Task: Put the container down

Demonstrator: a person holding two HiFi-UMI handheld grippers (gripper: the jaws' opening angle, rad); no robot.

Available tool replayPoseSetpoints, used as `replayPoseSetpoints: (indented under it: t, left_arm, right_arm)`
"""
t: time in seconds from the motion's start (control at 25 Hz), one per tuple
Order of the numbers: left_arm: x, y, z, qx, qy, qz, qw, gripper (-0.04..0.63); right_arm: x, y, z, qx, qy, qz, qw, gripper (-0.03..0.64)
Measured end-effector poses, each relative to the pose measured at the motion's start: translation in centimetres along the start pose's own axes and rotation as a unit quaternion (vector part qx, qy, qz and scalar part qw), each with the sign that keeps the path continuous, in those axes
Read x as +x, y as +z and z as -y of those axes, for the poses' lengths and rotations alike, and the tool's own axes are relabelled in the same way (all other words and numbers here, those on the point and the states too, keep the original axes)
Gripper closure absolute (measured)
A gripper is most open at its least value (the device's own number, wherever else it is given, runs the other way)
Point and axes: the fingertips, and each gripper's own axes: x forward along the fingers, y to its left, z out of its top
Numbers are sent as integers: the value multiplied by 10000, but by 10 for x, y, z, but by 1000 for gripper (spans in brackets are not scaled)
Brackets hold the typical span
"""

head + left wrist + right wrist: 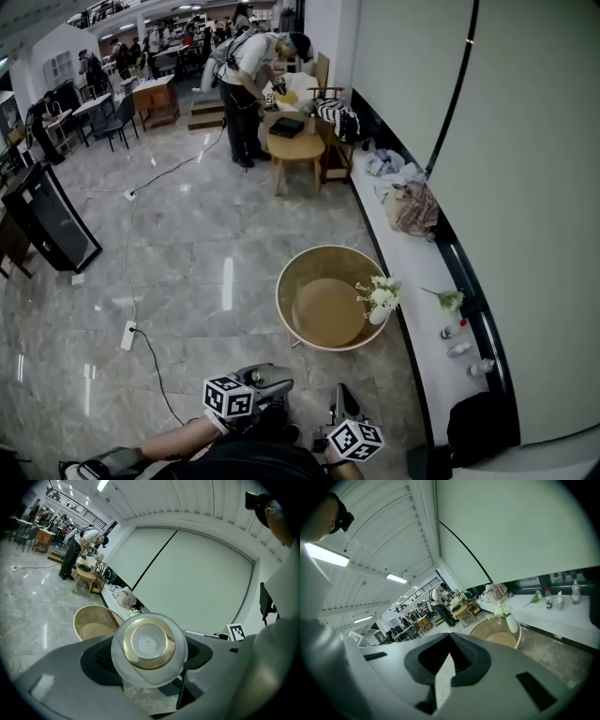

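Observation:
In the left gripper view a round clear container point(149, 648) with a gold ring on its end fills the middle, and my left gripper point(150, 670) is shut on it. The head view shows the left gripper point(265, 382) low in the frame, held above the floor, with the container point(255, 377) only partly visible. My right gripper point(341, 401) hangs beside it to the right. Its jaws point(447, 665) are shut with nothing between them. A round wooden table point(295, 281) with a raised rim stands just ahead.
A white vase of flowers point(380, 305) stands on the round table's right side. A white ledge point(412, 309) along the wall carries bottles point(457, 337) and clothes point(411, 206). A cable and power strip point(128, 335) lie on the floor at left. A person point(248, 70) works at a far table.

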Motion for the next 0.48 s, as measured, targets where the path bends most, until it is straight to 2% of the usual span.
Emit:
replayPoseSetpoints:
  t: [0.16,0.48]
  left_arm:
    - [16,16,-13,-31,-120,-94,9999,255]
    - [53,65,-61,-100,-86,-154,9998,255]
  right_arm:
    - [20,13,5,-18,-144,15,9999,611]
    - [87,39,13,24,-247,-40,9997,610]
